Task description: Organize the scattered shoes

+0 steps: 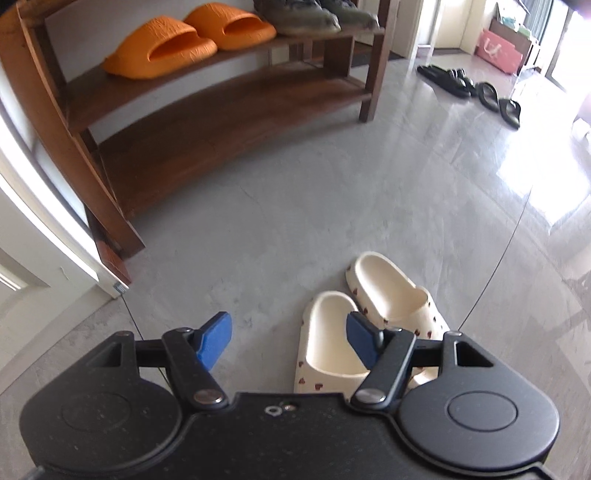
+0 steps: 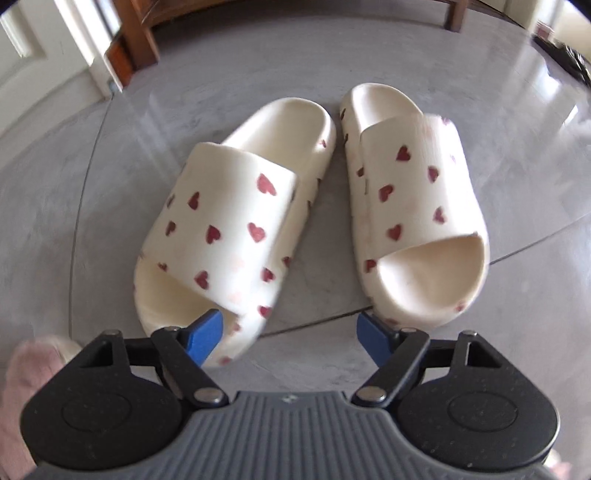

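Observation:
Two cream slides with red hearts lie side by side on the grey floor. In the right wrist view the left slide [image 2: 236,218] and the right slide [image 2: 410,199] fill the middle, toes toward the camera. My right gripper [image 2: 291,338] hangs open just above their toe ends, nothing between its blue pads. In the left wrist view the same pair shows from the heel side, one slide [image 1: 328,343] nearer and the other [image 1: 395,295] beyond it. My left gripper [image 1: 290,341] is open; its right pad overlaps the near slide in view, and contact cannot be told.
A brown wooden shoe rack [image 1: 207,125] stands ahead on the left, with orange slides [image 1: 188,40] and dark sneakers [image 1: 310,16] on its upper shelf. Several black sandals [image 1: 472,88] lie on the floor farther right. A pink bag [image 1: 498,50] sits by the far doorway.

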### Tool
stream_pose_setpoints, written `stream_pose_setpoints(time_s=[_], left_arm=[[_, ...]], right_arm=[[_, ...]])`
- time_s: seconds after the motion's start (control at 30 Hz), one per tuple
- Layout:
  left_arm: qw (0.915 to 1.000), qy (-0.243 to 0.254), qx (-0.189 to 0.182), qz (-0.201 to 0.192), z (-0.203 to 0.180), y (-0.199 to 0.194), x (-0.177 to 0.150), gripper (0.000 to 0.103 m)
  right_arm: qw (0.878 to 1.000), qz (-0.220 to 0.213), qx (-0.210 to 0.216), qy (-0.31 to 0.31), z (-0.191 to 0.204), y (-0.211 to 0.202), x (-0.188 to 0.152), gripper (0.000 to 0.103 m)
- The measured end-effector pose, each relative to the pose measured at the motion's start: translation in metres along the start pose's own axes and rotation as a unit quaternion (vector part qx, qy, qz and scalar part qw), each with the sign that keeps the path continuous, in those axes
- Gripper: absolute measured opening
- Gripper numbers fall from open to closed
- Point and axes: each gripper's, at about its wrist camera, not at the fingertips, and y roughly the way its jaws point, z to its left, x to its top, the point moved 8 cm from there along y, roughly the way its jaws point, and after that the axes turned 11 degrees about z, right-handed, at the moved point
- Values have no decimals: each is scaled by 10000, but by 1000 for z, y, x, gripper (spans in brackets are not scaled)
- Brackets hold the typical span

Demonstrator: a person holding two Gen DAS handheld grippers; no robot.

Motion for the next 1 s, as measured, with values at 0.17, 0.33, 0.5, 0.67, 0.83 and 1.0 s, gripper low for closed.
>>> stream_pose_setpoints(time_s=[0.17, 0.33, 0.5, 0.67, 0.83, 1.0], left_arm=[[10000, -10, -1, 58, -5, 14, -6, 68], [9999, 130, -52, 85, -15, 26, -7, 68], [9998, 205, -38, 35, -21, 34, -2, 68], [9997, 238, 2, -29, -26, 43, 0, 68], [9988, 492, 62, -49, -31, 48, -3, 68], [9986, 512, 92, -84, -34, 47, 2, 68]], right_arm=[[9977, -516, -439, -72, -2, 2, 11, 85], [9903, -837, -858, 708, -50, -2, 28, 86], [9939, -879, -453, 498, -63, 17, 47, 87], [9931, -1041, -235, 493, -67, 27, 58, 88], [9937, -1108, -41, 172, -74, 23, 80, 47], [9881, -1319, -32, -790, -64, 10, 108, 28]])
